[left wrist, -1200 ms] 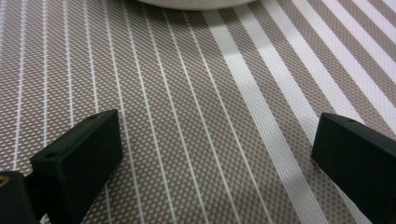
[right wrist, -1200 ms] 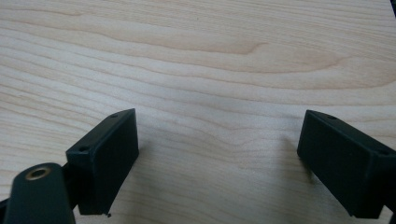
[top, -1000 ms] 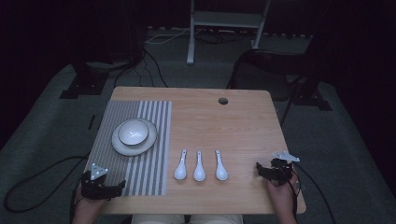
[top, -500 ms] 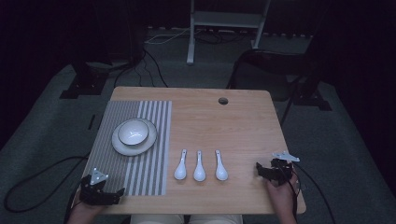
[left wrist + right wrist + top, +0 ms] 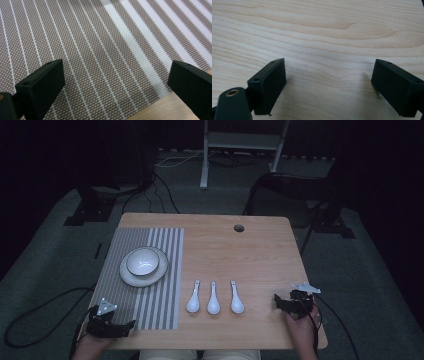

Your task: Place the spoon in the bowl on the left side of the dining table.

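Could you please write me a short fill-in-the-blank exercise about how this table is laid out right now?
1. The number of white spoons lying side by side on the table is ___.
2. The bowl sits on a ___.
3. The plate rests on a striped ___.
4. Both the left gripper and the right gripper have their jaws ___.

Answers: three; plate; placemat; open

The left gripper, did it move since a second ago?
Yes. The left gripper slid back toward the person, nearer the table's near edge, at the striped mat's near corner.
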A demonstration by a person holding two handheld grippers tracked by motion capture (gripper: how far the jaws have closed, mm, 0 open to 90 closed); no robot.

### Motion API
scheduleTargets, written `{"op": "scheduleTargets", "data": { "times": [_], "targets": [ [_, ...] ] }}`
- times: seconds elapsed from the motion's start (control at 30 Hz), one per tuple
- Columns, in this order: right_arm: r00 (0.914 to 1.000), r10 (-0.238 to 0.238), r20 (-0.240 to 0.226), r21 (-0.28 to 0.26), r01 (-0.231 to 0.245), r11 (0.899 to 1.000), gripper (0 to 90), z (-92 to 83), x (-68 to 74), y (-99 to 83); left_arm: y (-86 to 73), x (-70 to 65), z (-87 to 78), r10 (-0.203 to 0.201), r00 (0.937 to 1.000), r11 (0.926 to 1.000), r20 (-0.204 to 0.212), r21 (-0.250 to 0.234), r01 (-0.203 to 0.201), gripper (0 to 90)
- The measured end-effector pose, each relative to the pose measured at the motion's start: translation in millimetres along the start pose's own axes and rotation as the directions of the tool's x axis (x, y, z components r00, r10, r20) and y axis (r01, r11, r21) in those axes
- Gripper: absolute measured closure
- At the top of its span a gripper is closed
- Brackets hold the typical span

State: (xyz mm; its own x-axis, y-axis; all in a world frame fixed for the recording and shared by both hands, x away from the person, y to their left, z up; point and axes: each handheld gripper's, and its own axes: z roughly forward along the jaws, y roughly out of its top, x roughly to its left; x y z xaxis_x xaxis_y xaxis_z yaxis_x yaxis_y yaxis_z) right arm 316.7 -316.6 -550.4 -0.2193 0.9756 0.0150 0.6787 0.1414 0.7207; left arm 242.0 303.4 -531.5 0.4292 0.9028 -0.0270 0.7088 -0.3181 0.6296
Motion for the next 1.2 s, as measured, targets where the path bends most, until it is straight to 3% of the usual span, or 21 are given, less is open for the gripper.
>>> {"op": "scheduleTargets", "data": {
  "times": [0.33, 1.2],
  "targets": [
    [1.0, -0.001, 0.0, 0.0, 0.001, 1.0, 11.9, 0.0, 0.0, 0.0, 11.4, -5.1, -2.0, 0.012, 0.9998, 0.9998, 0.016, -0.017, -0.011, 1.2],
    [1.0, 0.0, 0.0, 0.0, 0.0, 1.0, 11.9, 0.0, 0.0, 0.0, 61.2, -43.6, 10.2, 0.11, 0.9912, 0.9934, 0.074, -0.042, -0.107, 1.2]
  ]
}}
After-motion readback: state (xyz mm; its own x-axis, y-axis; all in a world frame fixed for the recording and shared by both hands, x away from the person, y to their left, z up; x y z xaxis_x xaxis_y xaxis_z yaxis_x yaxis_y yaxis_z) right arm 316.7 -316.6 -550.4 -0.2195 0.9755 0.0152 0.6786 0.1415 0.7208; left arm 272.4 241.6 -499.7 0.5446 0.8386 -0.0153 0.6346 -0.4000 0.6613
